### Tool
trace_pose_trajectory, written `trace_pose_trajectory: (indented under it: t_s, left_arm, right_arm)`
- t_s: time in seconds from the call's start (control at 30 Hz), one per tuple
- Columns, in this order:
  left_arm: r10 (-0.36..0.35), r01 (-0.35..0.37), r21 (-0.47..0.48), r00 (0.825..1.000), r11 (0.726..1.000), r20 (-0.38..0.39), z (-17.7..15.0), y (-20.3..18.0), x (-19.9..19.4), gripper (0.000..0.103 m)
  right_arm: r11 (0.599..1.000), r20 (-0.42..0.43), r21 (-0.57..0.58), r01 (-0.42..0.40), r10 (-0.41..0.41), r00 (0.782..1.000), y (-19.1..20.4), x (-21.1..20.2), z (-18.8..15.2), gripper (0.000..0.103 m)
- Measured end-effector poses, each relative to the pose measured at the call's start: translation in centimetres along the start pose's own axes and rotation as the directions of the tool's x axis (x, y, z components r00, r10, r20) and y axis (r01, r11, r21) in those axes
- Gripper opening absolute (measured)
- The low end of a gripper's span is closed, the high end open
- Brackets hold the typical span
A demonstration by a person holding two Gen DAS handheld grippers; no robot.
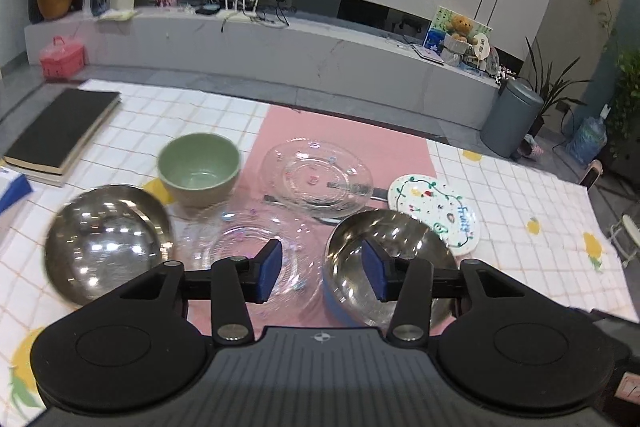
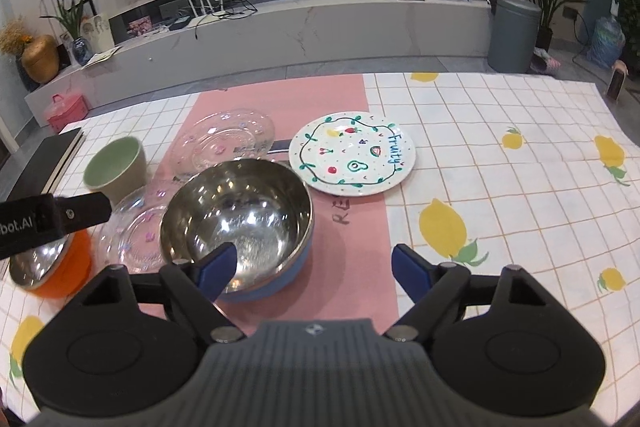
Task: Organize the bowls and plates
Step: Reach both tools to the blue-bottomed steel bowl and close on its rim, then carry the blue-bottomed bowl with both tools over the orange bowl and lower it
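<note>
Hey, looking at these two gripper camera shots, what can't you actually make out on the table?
- Orange-shelled steel bowl: right wrist view, the left gripper's black body covers its top; blurred in the left wrist view.
- Dark utensil under the far clear glass plate: left wrist view, only its ends show, kind unclear.
- Blue-shelled steel bowl: near rim hidden by a blue gripper finger.
- Blue-and-white box: left wrist view, cut off by the left edge.
</note>
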State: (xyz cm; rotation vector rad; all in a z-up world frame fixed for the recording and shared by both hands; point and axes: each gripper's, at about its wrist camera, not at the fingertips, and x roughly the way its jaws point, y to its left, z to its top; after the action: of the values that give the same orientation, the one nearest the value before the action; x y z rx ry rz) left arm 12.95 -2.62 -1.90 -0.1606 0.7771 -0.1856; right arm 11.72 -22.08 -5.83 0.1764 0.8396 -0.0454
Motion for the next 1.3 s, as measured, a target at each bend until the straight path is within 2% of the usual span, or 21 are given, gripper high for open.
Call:
trace_pose_trajectory:
  t_s: [0.27,0.4,0.47,0.63,0.67,0.9,1.03,1.3]
  left_arm:
    - [-0.020,0.015,-0.063,0.996,0.998,-0.084,0.8,0.5,4.0,0.056]
    - [-0.022,0.015,-0.054,0.993,0.998,-0.116,0.6,0.3,5.5,0.056]
    - [-0.016,0.010,-0.047,0.991,0.999,-0.136,0.5,0.1,6.2,0.056]
    - [-0.004,-0.002,-0.034,0.983,0.999,-0.182,-0.2,-0.1,7.5,0.041]
    - [-0.003,-0.004,-0.036,0.982,0.999,-0.191,-0.3,-0.2,7.7,0.036]
    - [0.016,-0.022,-0.025,0.977,0.999,-0.213,-0.8,-0.4,8.2,0.010]
    - [0.036,-0.040,-0.014,0.977,0.999,-0.210,-1.1,-0.6,7.7,0.009]
    - [0.042,-0.050,-0.035,0.977,0.998,-0.207,-1.9,0.2,4.7,0.008]
  right_arm:
    - [0.999,-0.064,0.050,-0.006,0.009,0.998,-0.1,3.6,1.0,0.070]
    - [0.997,-0.094,0.070,-0.010,0.016,0.995,-0.2,4.9,1.0,0.065]
    - [0.997,-0.105,0.077,-0.004,0.012,0.994,-0.2,5.4,0.9,0.058]
    - [0.996,-0.121,0.093,-0.007,0.018,0.992,-0.5,6.0,0.6,0.048]
    - [0.995,-0.126,0.095,-0.009,0.021,0.992,-0.5,6.1,0.5,0.045]
    - [0.993,-0.133,0.107,-0.050,0.064,0.989,-0.1,6.3,0.3,0.018]
    - [0.995,-0.139,0.099,-0.031,0.044,0.989,0.3,5.9,0.2,0.016]
    - [0.993,-0.154,0.104,-0.058,0.074,0.985,0.9,3.1,-1.0,0.016]
